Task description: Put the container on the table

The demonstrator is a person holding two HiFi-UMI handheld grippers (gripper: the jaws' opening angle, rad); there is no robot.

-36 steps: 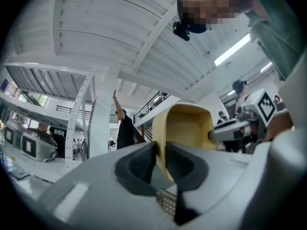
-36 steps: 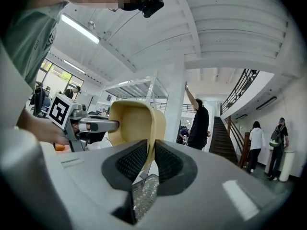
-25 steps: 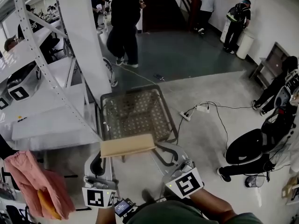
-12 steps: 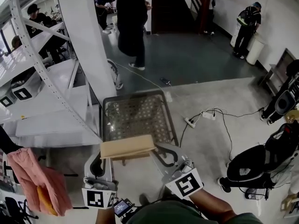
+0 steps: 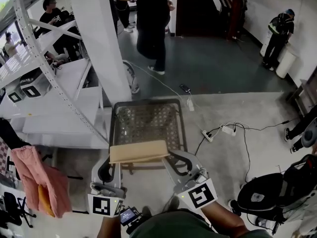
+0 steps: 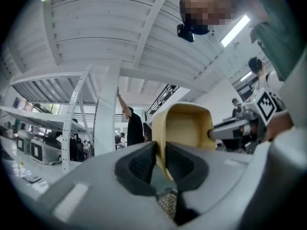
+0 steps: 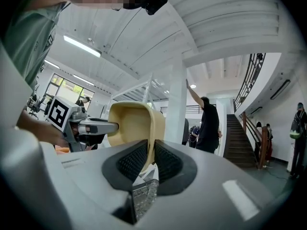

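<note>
Shifted since a second ago: background only, with walking person [image 5: 153, 24] further right; same spot in frame for tan container [image 5: 138, 151], hanging over mesh basket [image 5: 148, 120]. Clamped narrow on its left wall by left gripper [image 5: 114, 161], on its right wall by right gripper [image 5: 171, 158]. Mid-carry, probably; no table identifiable, so next calls for finding one and lowering level. Only in gripper views: thin wall between pads [image 6: 139, 164]. Only in head view: basket beneath.

place: some big open lab or workshop hall, definitely not a home
shelving: white perforated metal racks [image 5: 59, 108] on the left
floor [image 5: 233, 103]: bare concrete, with a power strip [image 5: 207, 134] and cables trailing across it
also: staircase [image 7: 240, 143], strip lights [image 7: 82, 47], people [image 5: 153, 24] standing about
</note>
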